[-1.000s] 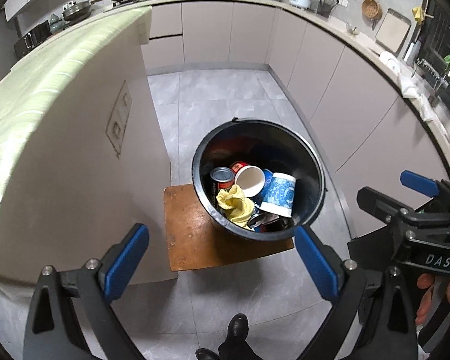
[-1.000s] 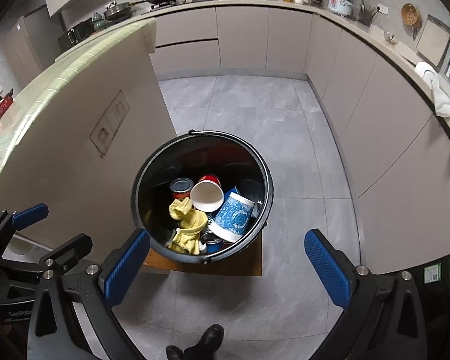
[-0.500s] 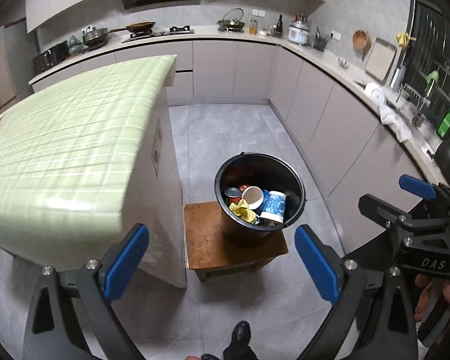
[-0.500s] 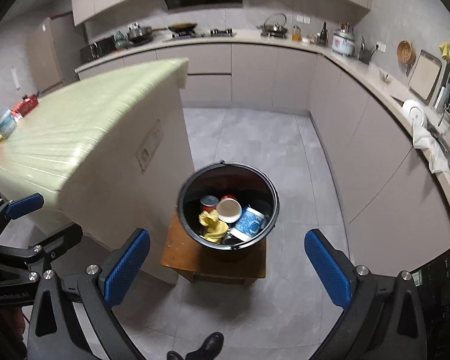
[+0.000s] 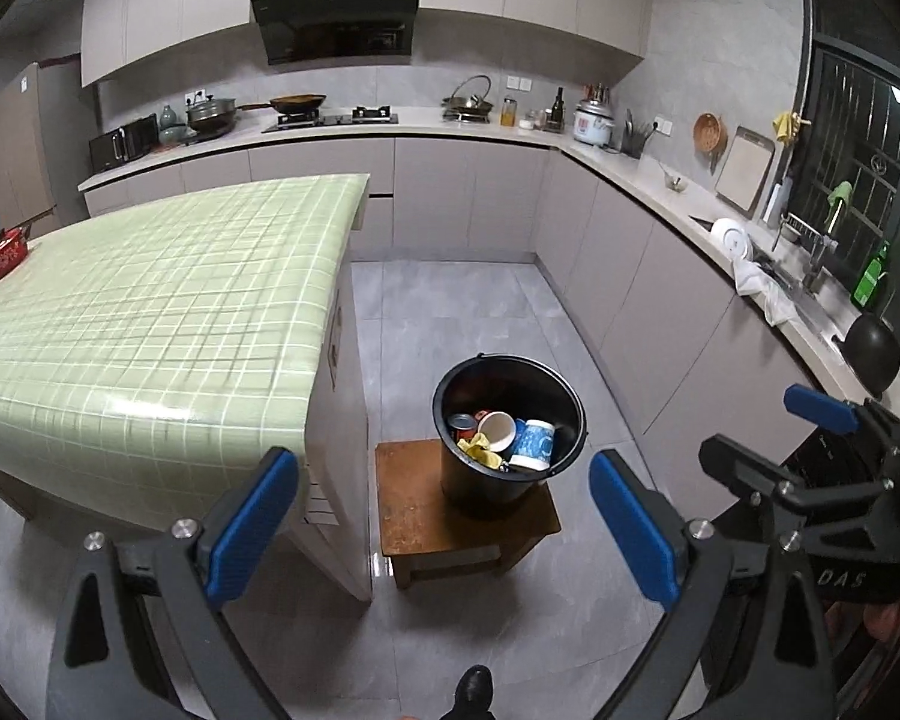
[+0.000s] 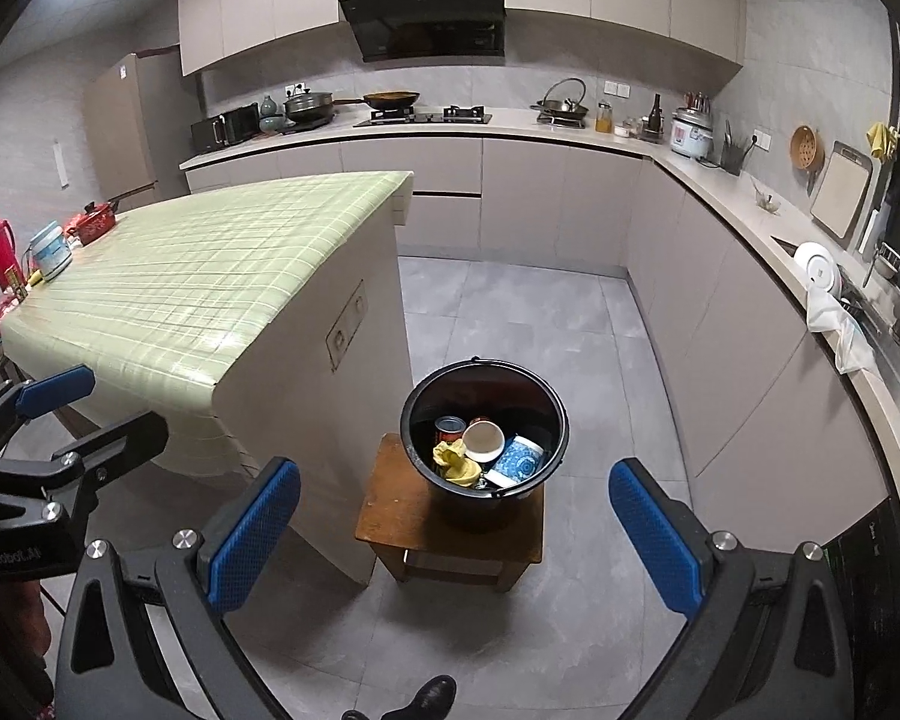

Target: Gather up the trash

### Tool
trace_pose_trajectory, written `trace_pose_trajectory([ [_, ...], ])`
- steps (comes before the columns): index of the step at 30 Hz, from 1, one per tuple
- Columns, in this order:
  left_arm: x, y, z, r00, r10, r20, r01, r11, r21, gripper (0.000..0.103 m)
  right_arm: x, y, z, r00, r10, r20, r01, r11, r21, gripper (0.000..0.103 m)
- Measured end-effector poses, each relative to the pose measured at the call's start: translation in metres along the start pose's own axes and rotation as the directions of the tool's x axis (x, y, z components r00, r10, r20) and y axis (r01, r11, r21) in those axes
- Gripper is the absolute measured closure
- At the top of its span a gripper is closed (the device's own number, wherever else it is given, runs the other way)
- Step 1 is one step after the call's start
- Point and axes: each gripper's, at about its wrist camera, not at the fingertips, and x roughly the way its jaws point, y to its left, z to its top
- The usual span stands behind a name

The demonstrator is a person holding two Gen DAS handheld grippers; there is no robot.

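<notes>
Both tongs, left (image 5: 444,516) and right (image 6: 455,516), now higher, wide open, empty, above black bucket (image 5: 509,420) of cups, cans, yellow rag.

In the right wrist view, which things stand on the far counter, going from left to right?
Microwave → lidded pot → frying pan → gas hob → wok with handle → orange jar → dark bottle → rice cooker.

Left claw (image 5: 444,525) gapes empty above the black bucket (image 5: 561,396) of trash.
</notes>
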Motion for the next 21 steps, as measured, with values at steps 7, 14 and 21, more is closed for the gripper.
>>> trace_pose_trajectory([
  [7,-0.0029,0.0032,-0.0009,1.0,0.008,0.007,-0.008,1.0,-0.01,0.005,-0.0036,-0.0007,0.001,1.0,0.004,0.008,-0.004,1.0,-0.001,0.0],
  [14,-0.0065,0.0032,-0.0008,1.0,0.014,0.016,-0.014,1.0,-0.013,0.005,-0.0022,0.0006,0.0039,1.0,0.012,0.012,-0.012,1.0,-0.005,0.0],
  [21,-0.0078,0.0068,0.0024,1.0,0.016,0.018,-0.016,1.0,-0.017,0.005,-0.0018,0.003,0.0074,1.0,0.012,0.025,-0.012,1.0,-0.013,0.0],
])
